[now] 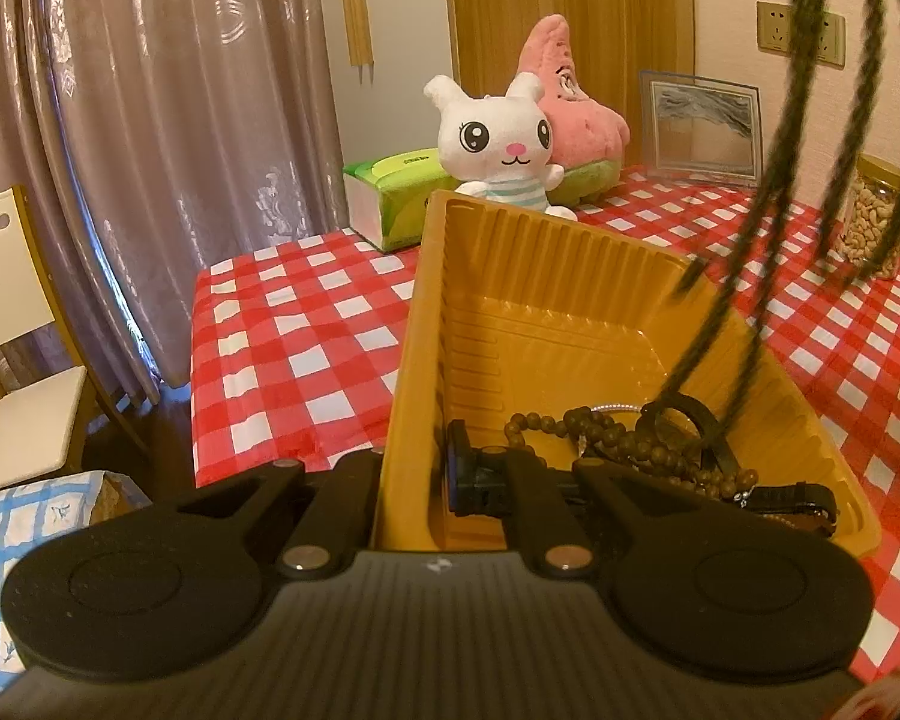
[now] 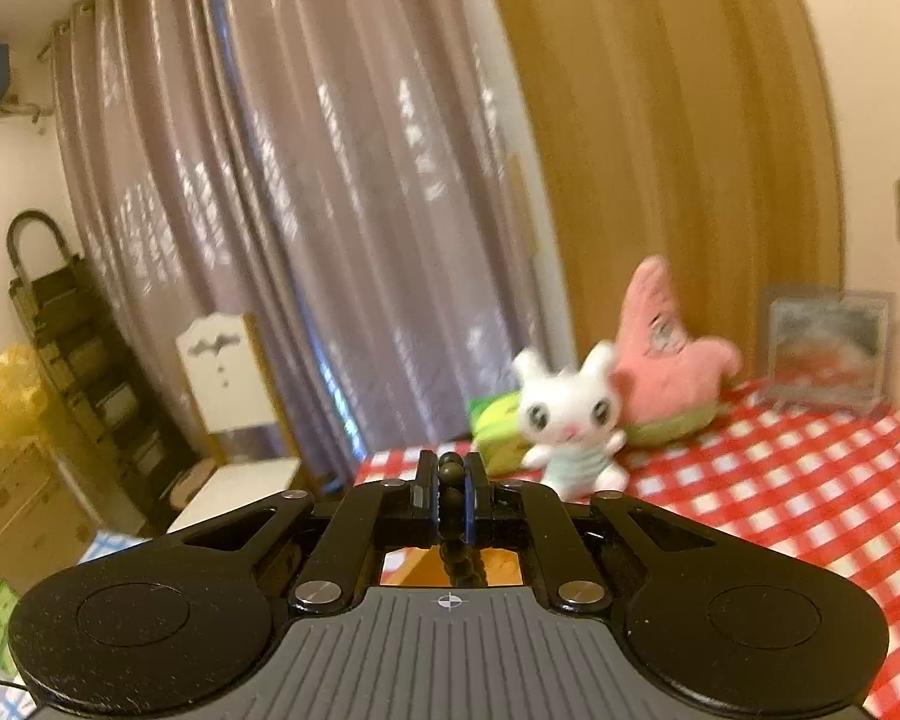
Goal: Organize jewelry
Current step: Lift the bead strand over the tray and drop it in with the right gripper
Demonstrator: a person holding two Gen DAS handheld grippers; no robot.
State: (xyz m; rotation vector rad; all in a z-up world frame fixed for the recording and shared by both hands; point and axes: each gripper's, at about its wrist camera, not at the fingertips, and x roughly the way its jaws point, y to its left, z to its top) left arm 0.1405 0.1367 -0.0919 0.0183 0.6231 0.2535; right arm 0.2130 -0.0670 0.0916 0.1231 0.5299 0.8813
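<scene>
A yellow plastic tray (image 1: 510,276) stands on the red-and-white checked tablecloth (image 1: 306,324). My left gripper (image 1: 411,474) is shut on the tray's left wall, one finger outside and one inside. In the tray's near corner lie a brown bead bracelet (image 1: 600,435), a thin silver bangle (image 1: 615,407) and a black strap with a ring (image 1: 699,420). My right gripper (image 2: 452,461) is shut on a dark bead necklace (image 2: 452,501). Its strands (image 1: 792,138) hang blurred from the upper right over the tray in the left wrist view.
A white bunny plush (image 1: 501,147), a pink star plush (image 1: 570,108) and a green tissue box (image 1: 390,192) stand behind the tray. A framed picture (image 1: 699,129) and a jar of nuts (image 1: 870,222) are at the back right. A white chair (image 1: 18,324) stands left of the table.
</scene>
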